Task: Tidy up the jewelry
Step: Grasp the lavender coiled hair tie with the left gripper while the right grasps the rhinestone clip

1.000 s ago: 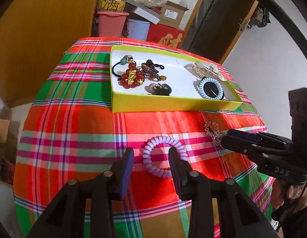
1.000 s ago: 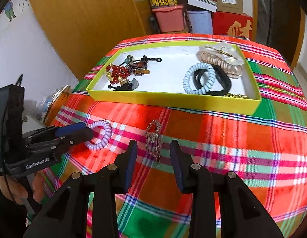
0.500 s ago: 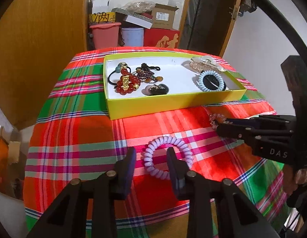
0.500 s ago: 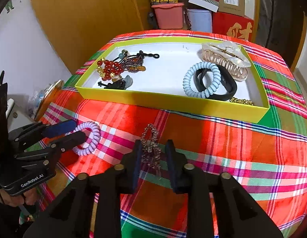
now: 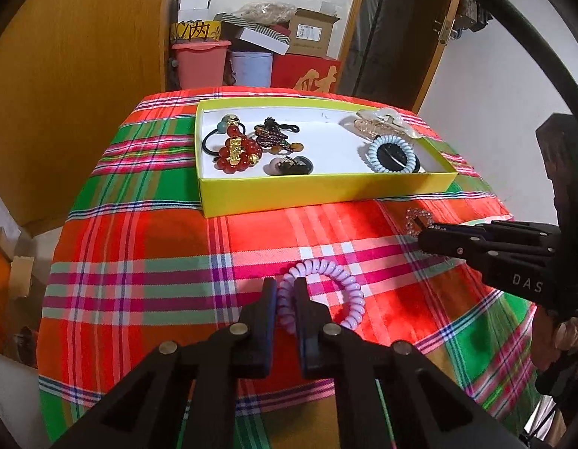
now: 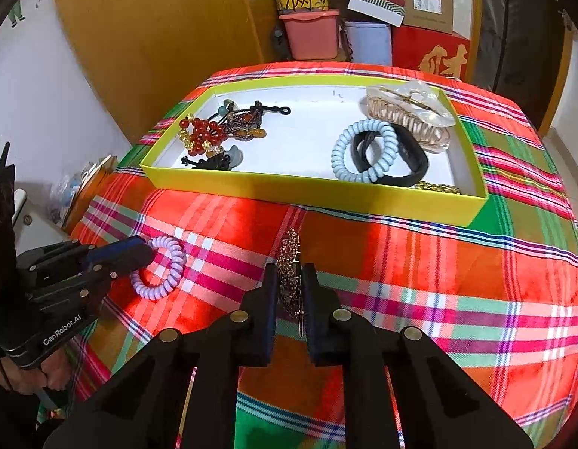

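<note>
My left tongs (image 5: 285, 292) pinch the purple hair tie (image 5: 322, 292) and my right tongs (image 6: 291, 280) pinch the brooch (image 6: 289, 262), both on the surface (image 6: 420, 262) just before the yellow box (image 6: 307, 189).

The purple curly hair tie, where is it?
The purple hair tie lies on the plaid cloth before the yellow box, pinched in the left claw.

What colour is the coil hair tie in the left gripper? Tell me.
Lilac coil hair tie; clearest in the left wrist view.
</note>
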### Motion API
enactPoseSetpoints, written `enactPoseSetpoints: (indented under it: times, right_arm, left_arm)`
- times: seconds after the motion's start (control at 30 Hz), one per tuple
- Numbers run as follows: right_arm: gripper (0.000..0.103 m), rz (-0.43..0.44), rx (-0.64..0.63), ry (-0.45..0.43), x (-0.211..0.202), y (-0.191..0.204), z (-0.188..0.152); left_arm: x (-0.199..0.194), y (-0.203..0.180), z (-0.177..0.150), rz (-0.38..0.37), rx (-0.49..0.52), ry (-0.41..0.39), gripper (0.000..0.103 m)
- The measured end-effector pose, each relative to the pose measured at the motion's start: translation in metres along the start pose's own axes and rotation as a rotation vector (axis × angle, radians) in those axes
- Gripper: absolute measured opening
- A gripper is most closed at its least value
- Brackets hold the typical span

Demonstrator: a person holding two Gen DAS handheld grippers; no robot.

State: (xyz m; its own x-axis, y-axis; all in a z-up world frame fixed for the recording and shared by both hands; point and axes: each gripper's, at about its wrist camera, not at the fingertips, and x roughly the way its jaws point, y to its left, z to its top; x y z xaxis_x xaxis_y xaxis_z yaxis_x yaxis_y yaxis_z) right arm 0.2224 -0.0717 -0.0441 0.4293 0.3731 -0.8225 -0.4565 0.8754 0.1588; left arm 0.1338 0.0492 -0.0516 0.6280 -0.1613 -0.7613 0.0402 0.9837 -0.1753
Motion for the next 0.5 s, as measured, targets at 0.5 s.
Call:
enactPoseSetpoints:
  times: [0.5]
  right_arm:
    - [0.013, -0.024, 0.039, -0.084, -0.058, -0.007, -0.012]
  left_arm:
    - [-0.056, -0.018, 0.013, -0.053, -0.034, -0.083, 0.009]
